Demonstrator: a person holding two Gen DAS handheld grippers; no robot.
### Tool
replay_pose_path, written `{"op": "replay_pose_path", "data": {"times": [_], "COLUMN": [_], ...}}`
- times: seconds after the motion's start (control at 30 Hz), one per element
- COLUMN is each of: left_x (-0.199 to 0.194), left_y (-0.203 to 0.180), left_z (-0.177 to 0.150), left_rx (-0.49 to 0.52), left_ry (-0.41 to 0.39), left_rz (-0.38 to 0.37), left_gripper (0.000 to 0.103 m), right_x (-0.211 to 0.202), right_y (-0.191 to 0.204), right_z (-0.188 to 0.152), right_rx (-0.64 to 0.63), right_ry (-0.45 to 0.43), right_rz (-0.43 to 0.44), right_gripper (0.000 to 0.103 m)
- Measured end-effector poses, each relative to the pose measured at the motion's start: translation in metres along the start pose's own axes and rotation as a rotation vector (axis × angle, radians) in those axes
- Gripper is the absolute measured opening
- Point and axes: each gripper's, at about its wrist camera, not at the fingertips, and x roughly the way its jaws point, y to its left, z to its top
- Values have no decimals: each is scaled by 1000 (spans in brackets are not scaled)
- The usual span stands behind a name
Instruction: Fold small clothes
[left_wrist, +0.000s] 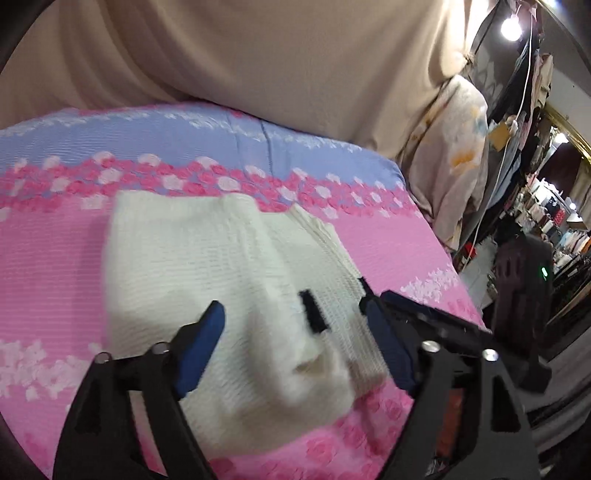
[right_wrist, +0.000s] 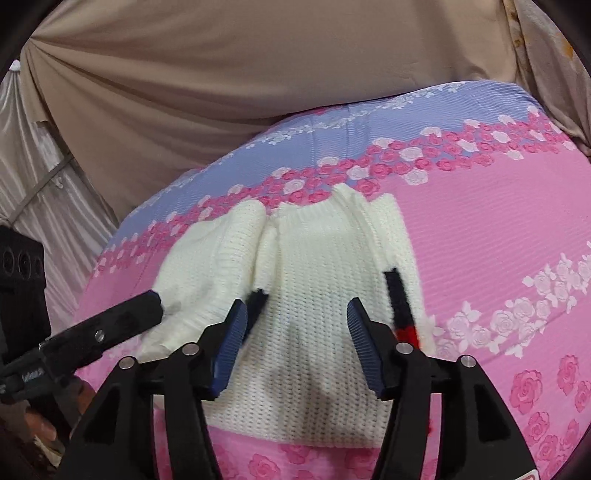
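Note:
A small cream knitted sweater (left_wrist: 229, 266) with black and red trim lies partly folded on the pink and blue flowered bedspread (left_wrist: 55, 258). It also shows in the right wrist view (right_wrist: 314, 295). My left gripper (left_wrist: 295, 314) is open and empty, its blue pads hovering over the near part of the sweater. My right gripper (right_wrist: 297, 306) is open and empty, just above the sweater's near edge. The left gripper's black finger shows at the left of the right wrist view (right_wrist: 122, 321), over the sweater's left side.
The bedspread (right_wrist: 498, 240) covers a raised surface with a beige draped cloth (right_wrist: 221, 92) behind it. A floral bundle (left_wrist: 450, 166) sits past the surface's right edge, with shop racks (left_wrist: 546, 214) and a bright lamp (left_wrist: 511, 26) beyond.

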Motion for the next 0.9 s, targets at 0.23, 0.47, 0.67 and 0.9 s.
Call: {"op": "replay_pose_path", "data": {"times": [0.23, 0.47, 0.67, 0.9], "left_x": [-24, -3, -10, -73], "left_y": [63, 91, 86, 114], "left_z": [-49, -84, -78, -56], "left_rx": [-180, -256, -204, -300], "left_ry": [100, 179, 145, -68], "left_rz": [135, 170, 201, 267], "left_gripper": [82, 82, 82, 82], "right_x": [53, 89, 98, 92], "right_y": [8, 34, 65, 145], "right_z": [7, -4, 5, 10], "right_rx": [131, 94, -10, -341], "right_ry": [191, 290, 281, 202], "right_rz": [230, 205, 152, 27], "right_gripper": [72, 73, 66, 25]}}
